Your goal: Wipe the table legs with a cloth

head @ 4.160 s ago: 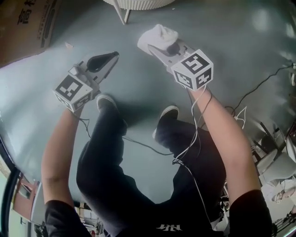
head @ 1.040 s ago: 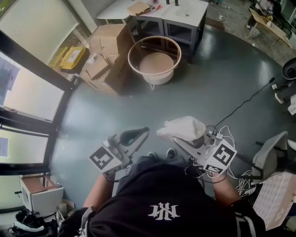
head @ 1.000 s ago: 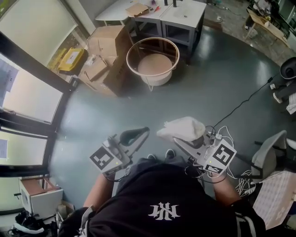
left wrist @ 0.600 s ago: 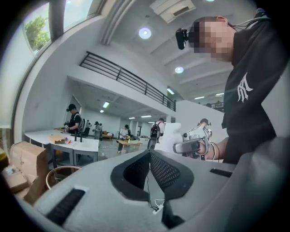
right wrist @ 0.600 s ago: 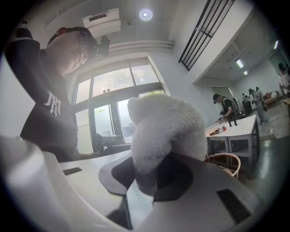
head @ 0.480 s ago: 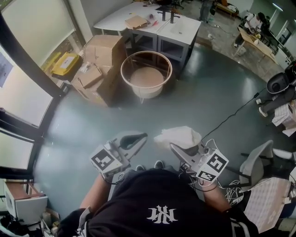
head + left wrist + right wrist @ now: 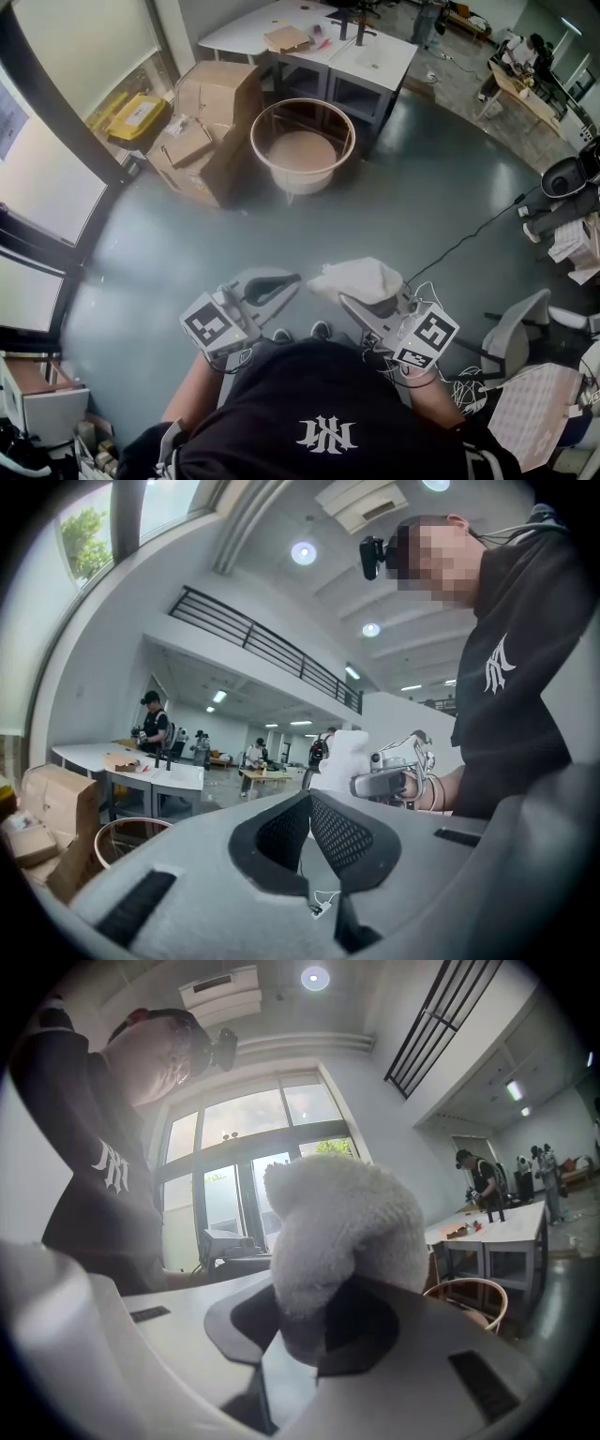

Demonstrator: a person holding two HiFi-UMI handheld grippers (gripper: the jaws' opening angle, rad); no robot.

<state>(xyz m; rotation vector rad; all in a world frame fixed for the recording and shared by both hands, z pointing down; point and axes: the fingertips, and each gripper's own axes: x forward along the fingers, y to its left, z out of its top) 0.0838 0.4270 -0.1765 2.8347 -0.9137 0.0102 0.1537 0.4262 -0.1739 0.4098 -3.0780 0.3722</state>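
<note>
A round white side table (image 7: 302, 141) with a raised rim stands on the grey floor well ahead of me; its legs are mostly hidden under the top. My right gripper (image 7: 349, 292) is held at waist height and is shut on a white fluffy cloth (image 7: 361, 277). In the right gripper view the cloth (image 7: 342, 1227) bulges above the closed jaws. My left gripper (image 7: 284, 279) hangs beside it, shut with nothing between its black pads (image 7: 328, 832). Both are far from the table.
Cardboard boxes (image 7: 211, 122) are stacked left of the round table. White desks (image 7: 323, 47) stand behind it. An office chair (image 7: 514, 333) and floor cables (image 7: 469, 239) are at my right. Windows (image 7: 47, 112) run along the left.
Four seconds ago I was bent low over the floor by a white leg; now I stand upright, away from the table. Over the last second both grippers barely moved.
</note>
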